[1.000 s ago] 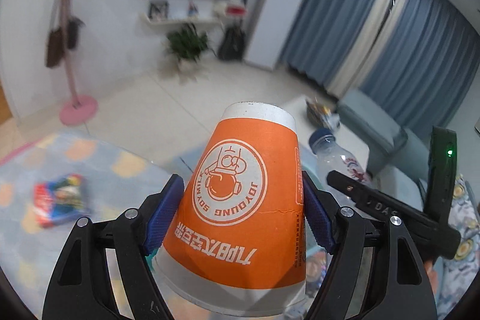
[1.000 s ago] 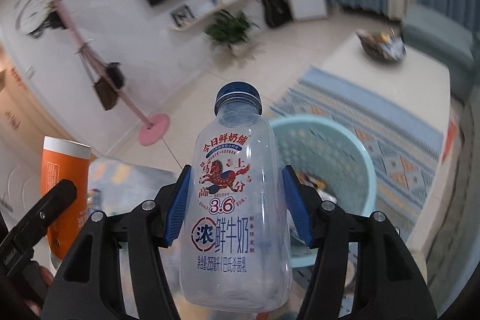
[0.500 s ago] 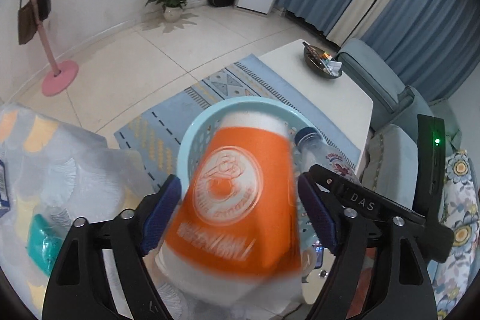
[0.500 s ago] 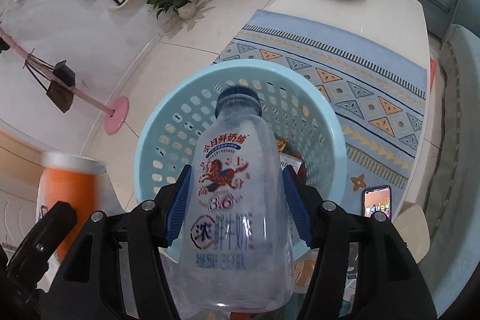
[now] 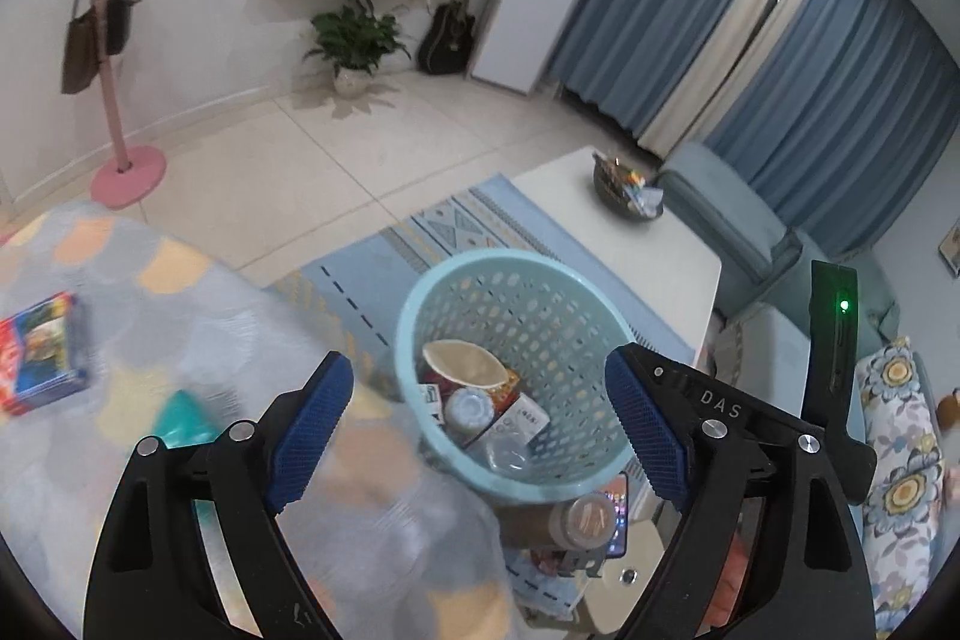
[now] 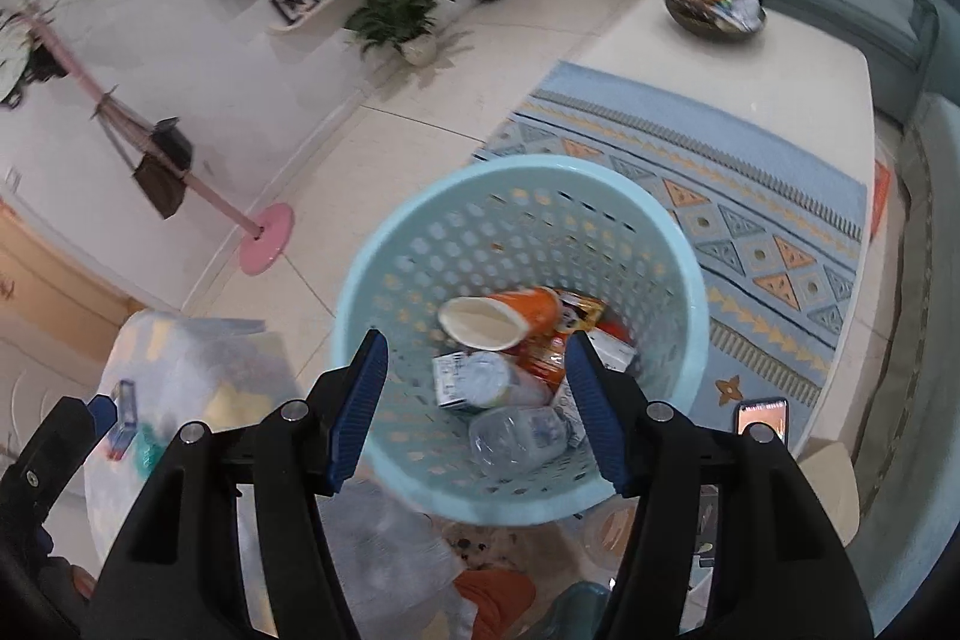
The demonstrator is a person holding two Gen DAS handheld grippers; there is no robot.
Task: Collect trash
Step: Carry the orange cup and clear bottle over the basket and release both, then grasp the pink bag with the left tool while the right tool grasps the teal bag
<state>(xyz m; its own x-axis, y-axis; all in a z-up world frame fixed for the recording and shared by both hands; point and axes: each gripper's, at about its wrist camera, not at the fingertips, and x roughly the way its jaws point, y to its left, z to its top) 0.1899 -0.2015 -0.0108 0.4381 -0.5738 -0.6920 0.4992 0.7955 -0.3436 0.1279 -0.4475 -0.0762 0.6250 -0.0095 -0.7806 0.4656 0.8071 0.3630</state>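
Trash basket (image 6: pixel 678 244) rim (wide) lies below both spread, empty hand-held grippers.

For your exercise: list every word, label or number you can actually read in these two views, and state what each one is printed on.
"DAS": white letters on the black body of the right gripper, seen in the left wrist view.
Labels on the bottles and packets in the blue basket: too small and blurred to read.
Colourful box on the cloth: blurred, unreadable.
Phone screen: unreadable.

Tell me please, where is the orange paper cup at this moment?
The orange paper cup lies on its side inside the light blue basket, on top of the other trash, just above a clear plastic bottle in the right wrist view.
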